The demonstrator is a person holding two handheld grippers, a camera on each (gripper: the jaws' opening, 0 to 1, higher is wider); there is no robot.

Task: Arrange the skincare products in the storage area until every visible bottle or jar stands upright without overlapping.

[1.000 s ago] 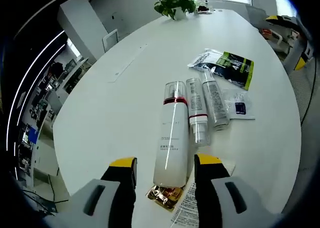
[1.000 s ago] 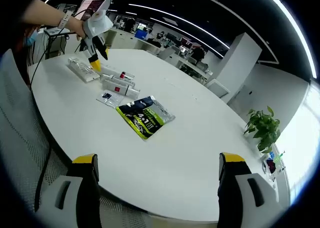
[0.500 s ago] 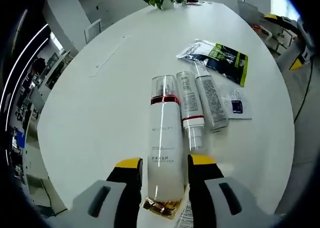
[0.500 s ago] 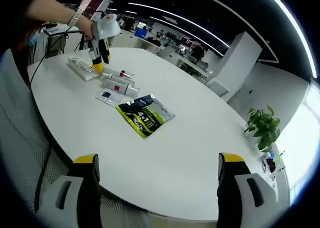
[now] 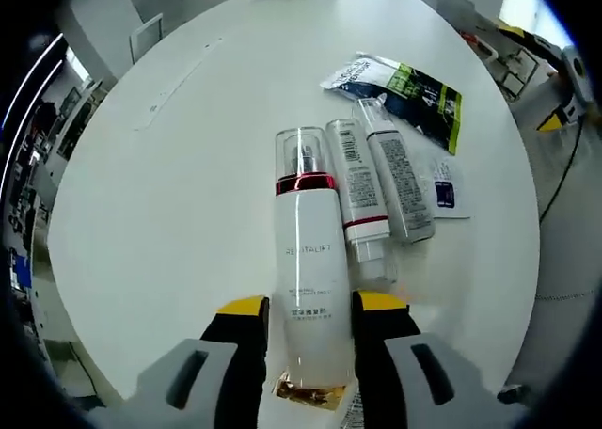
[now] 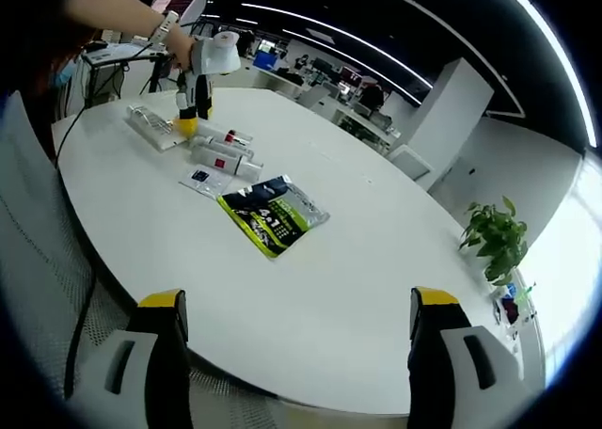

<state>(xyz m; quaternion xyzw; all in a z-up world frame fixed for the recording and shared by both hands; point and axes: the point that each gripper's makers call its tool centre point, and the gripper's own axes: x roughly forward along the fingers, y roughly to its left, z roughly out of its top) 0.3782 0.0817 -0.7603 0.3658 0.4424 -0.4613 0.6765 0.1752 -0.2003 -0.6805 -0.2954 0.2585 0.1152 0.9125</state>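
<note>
Left gripper view: the left gripper has its yellow-tipped jaws on either side of the lower body of a tall white bottle, narrowed to about the bottle's width; whether they press it I cannot tell. The bottle lies flat on the white table, with its red band and clear cap pointing away from the camera. Just beside it lie two slimmer tubes side by side, also flat, then a small sachet and a dark and green pouch farther off. A gold wrapper lies under the bottle's base.

Right gripper view: the right gripper hangs over the table's near edge, jaws spread wide and holding nothing. Far across the table (small at this range) sits the same cluster of products, with a hand holding the left gripper down over them. A potted plant stands on the table's far side.
</note>
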